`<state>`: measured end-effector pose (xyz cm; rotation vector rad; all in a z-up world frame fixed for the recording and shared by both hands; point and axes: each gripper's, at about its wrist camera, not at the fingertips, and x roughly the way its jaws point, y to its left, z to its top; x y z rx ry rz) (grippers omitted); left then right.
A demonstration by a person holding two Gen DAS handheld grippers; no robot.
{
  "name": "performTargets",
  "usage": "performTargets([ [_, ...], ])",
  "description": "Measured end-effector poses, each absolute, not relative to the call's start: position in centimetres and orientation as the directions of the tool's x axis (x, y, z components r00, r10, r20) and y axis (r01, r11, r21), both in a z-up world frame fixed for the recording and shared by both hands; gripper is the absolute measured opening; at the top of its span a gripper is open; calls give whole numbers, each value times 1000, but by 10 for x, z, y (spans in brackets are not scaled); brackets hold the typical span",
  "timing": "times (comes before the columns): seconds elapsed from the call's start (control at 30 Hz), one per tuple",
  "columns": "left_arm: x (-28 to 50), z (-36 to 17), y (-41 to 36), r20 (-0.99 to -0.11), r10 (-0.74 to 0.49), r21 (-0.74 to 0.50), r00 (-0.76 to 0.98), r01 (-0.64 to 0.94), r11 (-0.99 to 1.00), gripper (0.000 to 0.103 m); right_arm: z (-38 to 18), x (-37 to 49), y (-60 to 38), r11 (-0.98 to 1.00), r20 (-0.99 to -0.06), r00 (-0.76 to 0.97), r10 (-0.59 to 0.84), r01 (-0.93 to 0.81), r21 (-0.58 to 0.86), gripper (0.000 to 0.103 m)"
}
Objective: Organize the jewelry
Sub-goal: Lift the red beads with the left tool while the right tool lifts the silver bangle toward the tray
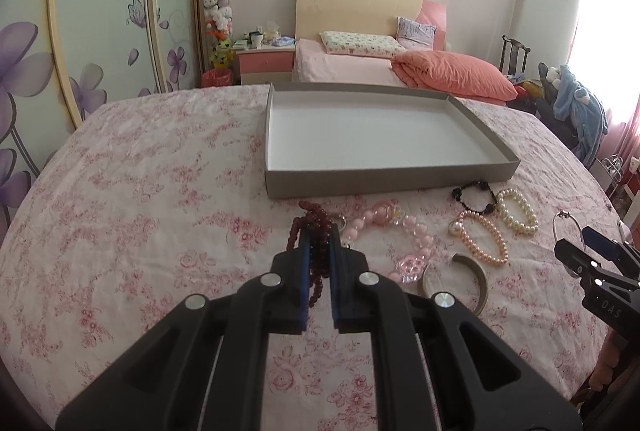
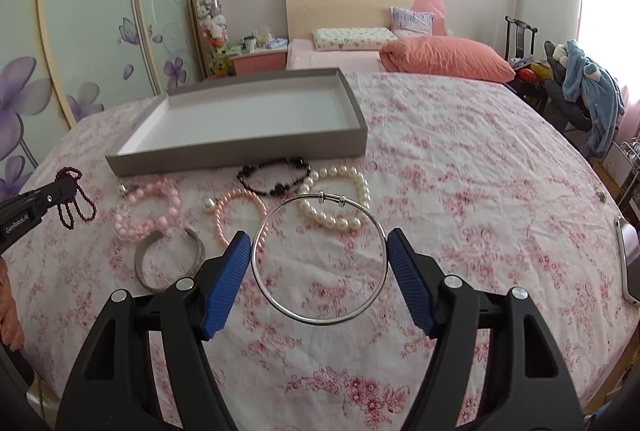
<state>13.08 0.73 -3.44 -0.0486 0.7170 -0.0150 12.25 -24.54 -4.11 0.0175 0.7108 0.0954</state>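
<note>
Progress is judged to be at an early stage, since the grey tray (image 1: 276, 187) is seen to hold nothing on its white floor in either view. Two pieces are already lifted off the flowered bedspread (image 1: 140, 191). A dark red bead strand (image 1: 316, 255) is pinched between the fully closed fingers of the left gripper (image 1: 319, 251), with loops hanging out on both sides. A thin silver bangle (image 2: 320, 259) is spanned across its width by the right gripper (image 2: 319, 251), whose blue pads (image 2: 230, 279) are set wide apart and pressed against the ring's two sides, so it is held above the cloth.

Still lying on the bedspread, just in front of the tray, are a chunky pink bead bracelet (image 2: 148, 215), a black bead bracelet (image 2: 274, 175), a white pearl bracelet (image 2: 340, 203), a small pink pearl bracelet (image 2: 236, 215) and a grey open cuff (image 2: 168, 259). None of these is touched.

Both held pieces remain to be carried to the tray and set down, and the five loose ones are left to be collected afterwards.
</note>
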Motion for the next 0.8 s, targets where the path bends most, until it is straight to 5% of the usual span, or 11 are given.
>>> performTargets([
  [0.8,223,26,-2,-527,8,-16,850,-19,1000,9,25,203,-221,992,-449,884,128,-118,51,70],
])
